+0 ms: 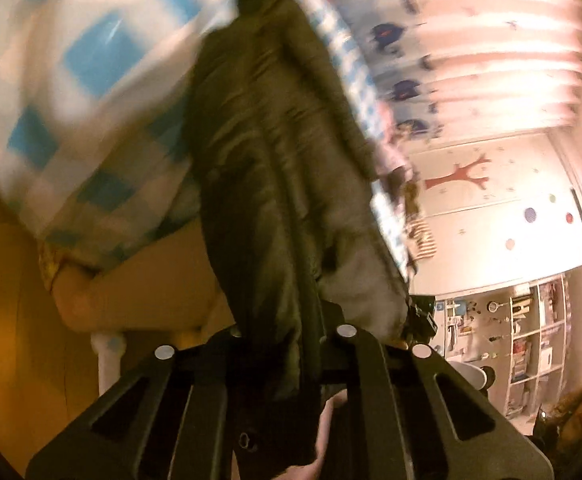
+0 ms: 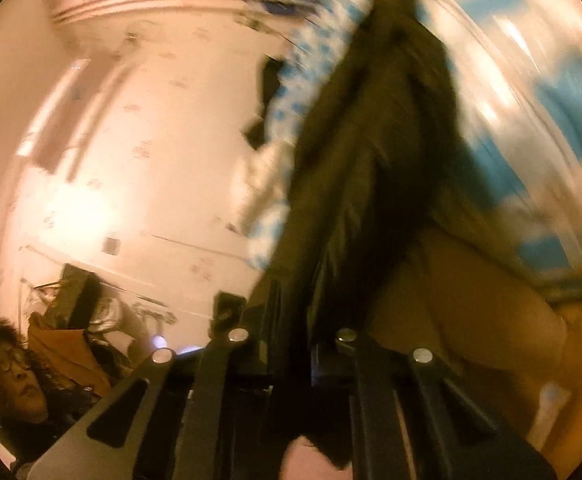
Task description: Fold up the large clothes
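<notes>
While both tools are clamped, the dark garment (image 1: 267,184) hangs between them and the bed (image 1: 91,72). Left tool (image 1: 291,344): jaws nearly together, dark cloth pinched between them and running straight out ahead, onto the blue-and-white checked cover. Right tool (image 2: 291,344): same story, jaws pinched on a bunched edge of the same garment (image 2: 371,168), fabric stretching forward and up from the tips. Both views are heavily motion-blurred, so exact seams are not readable.

Handling, my read:
- Looks like a padded or quilted jacket: dark olive, slight sheen, stitched channels running lengthwise.
- Soft and bulky, not stiff. It will sag and belly between the two grip points.
- Shell looks slick, so a thin pinch may creep out. Bite on a thick bunch or a seam, not a single layer.
- Not fragile. Probably light for its size, but a long drape ahead of the tools will swing.

Where to hold: two points well apart along one edge, hem or shoulder line, so the span pulls flat. Which edge each tool has now, I cannot tell.

Far end of the garment lies on the bed ahead of both tools; near end is off the cover, in the jaws.
</notes>
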`<state>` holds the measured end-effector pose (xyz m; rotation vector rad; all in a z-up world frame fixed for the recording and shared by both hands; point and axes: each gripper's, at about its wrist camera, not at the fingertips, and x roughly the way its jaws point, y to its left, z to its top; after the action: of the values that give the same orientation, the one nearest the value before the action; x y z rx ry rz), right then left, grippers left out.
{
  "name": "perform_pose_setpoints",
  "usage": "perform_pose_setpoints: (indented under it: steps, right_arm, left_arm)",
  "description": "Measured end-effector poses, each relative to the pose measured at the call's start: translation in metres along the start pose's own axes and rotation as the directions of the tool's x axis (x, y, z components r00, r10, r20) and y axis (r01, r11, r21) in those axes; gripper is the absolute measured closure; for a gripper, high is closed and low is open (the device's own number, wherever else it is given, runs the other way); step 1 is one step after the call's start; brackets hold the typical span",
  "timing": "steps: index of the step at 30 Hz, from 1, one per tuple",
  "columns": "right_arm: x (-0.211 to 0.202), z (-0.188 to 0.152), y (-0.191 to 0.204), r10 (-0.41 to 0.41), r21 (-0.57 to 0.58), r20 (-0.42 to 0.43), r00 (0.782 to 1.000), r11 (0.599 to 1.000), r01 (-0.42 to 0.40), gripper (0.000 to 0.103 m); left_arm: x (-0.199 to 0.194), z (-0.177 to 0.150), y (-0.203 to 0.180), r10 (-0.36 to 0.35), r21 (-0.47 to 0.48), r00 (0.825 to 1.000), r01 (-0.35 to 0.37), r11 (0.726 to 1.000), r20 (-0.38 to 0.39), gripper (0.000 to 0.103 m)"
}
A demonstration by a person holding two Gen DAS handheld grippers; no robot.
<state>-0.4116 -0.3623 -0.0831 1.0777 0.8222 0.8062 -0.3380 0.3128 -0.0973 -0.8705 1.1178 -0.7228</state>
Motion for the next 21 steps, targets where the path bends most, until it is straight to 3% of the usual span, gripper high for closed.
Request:
perform_pose_setpoints:
  steps: [5,9,12,15,18,21]
  right_arm:
    - [-0.026,-0.003,0.055,0.123,-0.097,0.075,0.990,0.989,-0.116,0.090]
    - [-0.046,-0.027,0.080,0.261,-0.146,0.146,0.954,0.960,-0.240,0.090]
    - [-0.052,-0.047,0.077,0.335,-0.140,0.208,0.919,0.940,-0.310,0.090]
    - [-0.049,-0.052,0.053,0.362,-0.080,0.259,0.895,0.932,-0.353,0.090]
    - [-0.047,-0.043,0.042,0.382,-0.055,0.280,0.881,0.922,-0.382,0.090]
    - [-0.042,-0.018,0.054,0.393,-0.086,0.269,0.879,0.919,-0.385,0.090]
  left_arm:
    - [-0.046,-0.003,-0.073,-0.077,0.149,0.994,0.065,0.987,0.077,0.095]
    - [-0.080,-0.021,-0.103,-0.128,0.216,0.985,0.100,0.971,0.117,0.095]
    - [-0.091,-0.032,-0.100,-0.140,0.204,0.981,0.111,0.973,0.136,0.095]
    - [-0.085,-0.031,-0.068,-0.143,0.115,0.979,0.127,0.985,0.144,0.095]
    - [-0.074,-0.020,-0.046,-0.146,0.050,0.977,0.140,0.989,0.158,0.095]
    - [-0.067,0.002,-0.057,-0.165,0.070,0.969,0.155,0.985,0.183,0.095]
